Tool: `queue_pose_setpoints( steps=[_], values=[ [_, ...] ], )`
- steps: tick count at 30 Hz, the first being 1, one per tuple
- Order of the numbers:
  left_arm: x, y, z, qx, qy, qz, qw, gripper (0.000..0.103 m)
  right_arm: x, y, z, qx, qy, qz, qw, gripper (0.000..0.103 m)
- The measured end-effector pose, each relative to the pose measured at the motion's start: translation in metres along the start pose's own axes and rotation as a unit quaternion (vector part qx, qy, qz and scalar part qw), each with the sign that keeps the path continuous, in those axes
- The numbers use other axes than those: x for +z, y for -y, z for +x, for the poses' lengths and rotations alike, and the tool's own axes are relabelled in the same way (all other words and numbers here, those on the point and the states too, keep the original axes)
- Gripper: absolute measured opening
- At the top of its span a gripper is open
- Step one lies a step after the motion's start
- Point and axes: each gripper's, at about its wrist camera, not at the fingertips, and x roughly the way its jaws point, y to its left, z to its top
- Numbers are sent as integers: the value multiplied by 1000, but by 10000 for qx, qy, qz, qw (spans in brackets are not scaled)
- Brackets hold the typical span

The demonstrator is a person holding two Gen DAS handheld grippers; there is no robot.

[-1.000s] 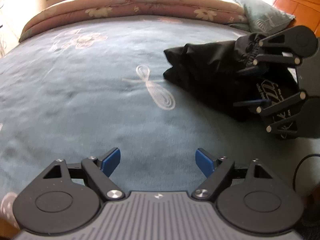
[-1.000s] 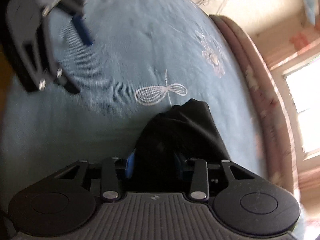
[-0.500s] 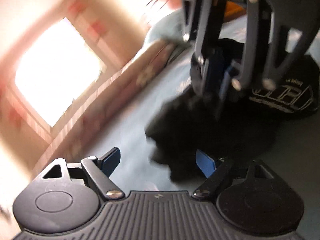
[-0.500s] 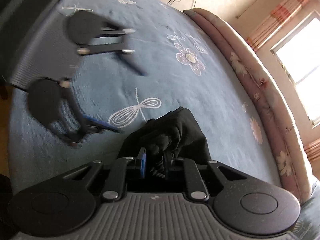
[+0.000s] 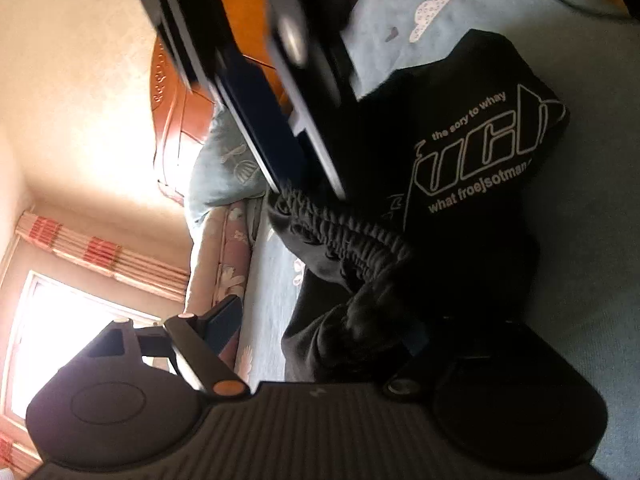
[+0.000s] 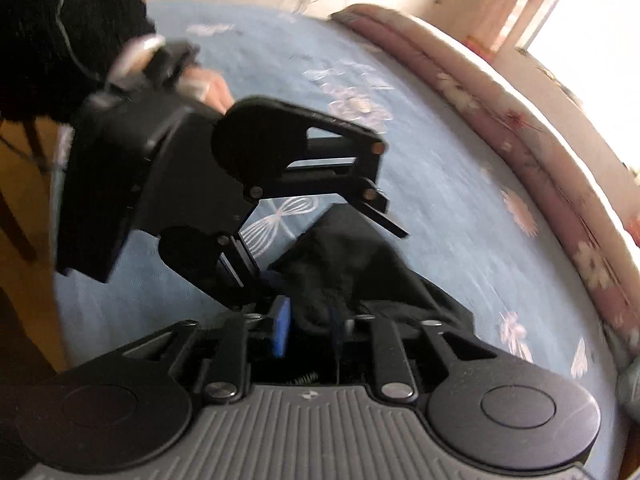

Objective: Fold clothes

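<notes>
A black garment (image 5: 472, 152) with white lettering lies crumpled on the blue bedspread (image 5: 580, 280). Its gathered elastic waistband (image 5: 344, 236) rises to my right gripper (image 5: 308, 188), which comes in from the top. In the right wrist view a bunch of the black garment (image 6: 360, 264) sits between the pads of my right gripper (image 6: 308, 330); its jaws are opening but still pinch the cloth. My left gripper (image 5: 320, 332) is rolled onto its side and stands wide open, with the dark cloth between its fingers. Seen from the right, my left gripper (image 6: 328, 256) straddles the garment's far end.
A rolled floral quilt (image 6: 540, 140) edges the bedspread (image 6: 440, 184). A pale pillow (image 5: 224, 176) leans on the wooden headboard (image 5: 176, 120). A bright window (image 5: 60, 320) is beyond. A hand (image 6: 212, 88) in a black sleeve (image 6: 48, 40) holds the left gripper.
My left gripper has rolled onto its side and closed in on the garment, which now lies between its open fingers. My right gripper has risen, lifting the waistband.
</notes>
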Motion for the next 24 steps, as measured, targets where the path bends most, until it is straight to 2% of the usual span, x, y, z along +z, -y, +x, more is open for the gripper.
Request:
queue_pose_setpoints(
  steps=[3,5,6,7,10,14,17,21,23,24],
  values=[
    [-2,2,4,-78,61,227,9997,78,-16,8,-22,-298,54,252,9992,41],
    [-2,6,4,-72,98,497,9987,61,-28,14,-29,-458,-8,514,9976,44],
    [-3,5,4,-104,107,546,9984,45,-34,18,-31,-531,-50,676,9963,44],
    [-3,3,4,-144,102,523,9985,34,-38,23,-31,-590,-105,844,9946,44],
    [-3,-12,1,-226,137,206,9994,29,-59,31,-31,-767,-282,1345,9875,44],
    [-3,-46,1,-152,110,-684,9975,24,-83,34,-30,-892,-411,1861,9776,44],
    [-4,-77,9,-71,45,-1511,9885,20,-97,34,-31,-965,-426,2141,9711,44],
    [-16,-98,24,80,-53,-2053,9786,19,-114,36,-21,-1295,-365,2346,9627,45],
    [-20,-104,31,74,-123,-2179,9759,19,-124,39,-12,-1466,-303,2391,9594,60],
    [-19,-107,34,72,-160,-2240,9744,19,-129,41,-8,-1466,-277,2407,9591,61]
  ],
)
